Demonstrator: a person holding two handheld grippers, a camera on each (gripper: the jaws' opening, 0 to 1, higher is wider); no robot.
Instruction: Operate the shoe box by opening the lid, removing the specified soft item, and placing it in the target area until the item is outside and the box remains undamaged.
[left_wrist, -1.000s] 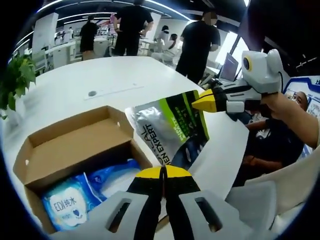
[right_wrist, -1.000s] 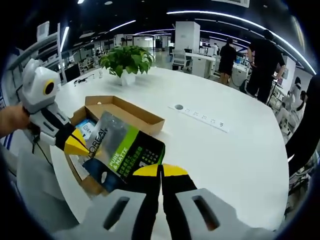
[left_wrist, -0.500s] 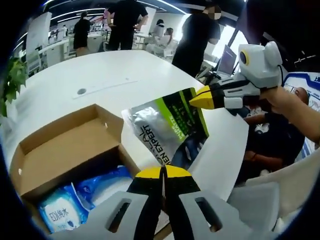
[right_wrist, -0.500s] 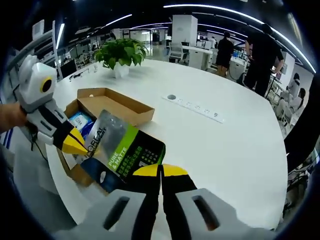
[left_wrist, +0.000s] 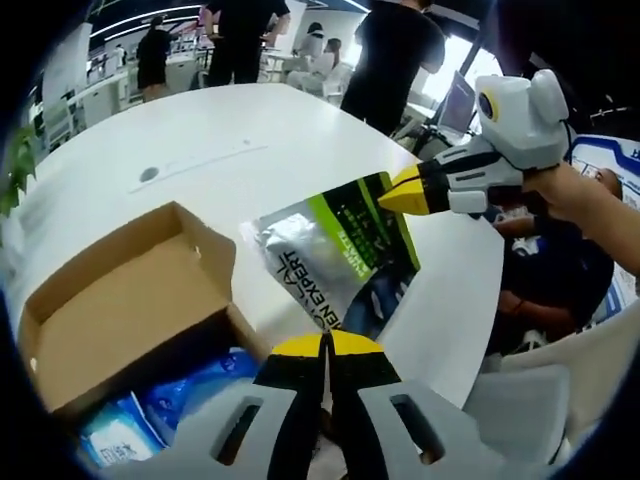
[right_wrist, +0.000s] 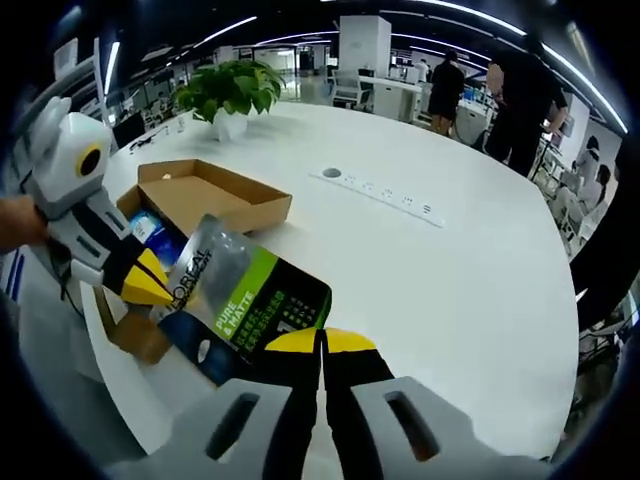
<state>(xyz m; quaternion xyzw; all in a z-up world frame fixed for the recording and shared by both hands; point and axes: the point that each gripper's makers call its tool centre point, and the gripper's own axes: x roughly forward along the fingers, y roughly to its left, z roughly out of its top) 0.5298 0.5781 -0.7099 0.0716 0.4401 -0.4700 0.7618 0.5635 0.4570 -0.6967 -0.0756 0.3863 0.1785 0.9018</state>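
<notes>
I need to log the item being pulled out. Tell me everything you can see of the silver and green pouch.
The pouch is a flat, glossy foil-looking pack, silver with a green band and a dark lower part, with partly legible brand lettering. It is held in the air beside the open cardboard box, above the white table. The left gripper and right gripper each pinch an opposite edge, jaws closed.

You're holding the pouch (right_wrist: 245, 305) between both grippers, just right of the open box (right_wrist: 215, 195) sitting on the table (right_wrist: 450, 280); wipes pack (left_wrist: 190, 385) lying inside.
</notes>
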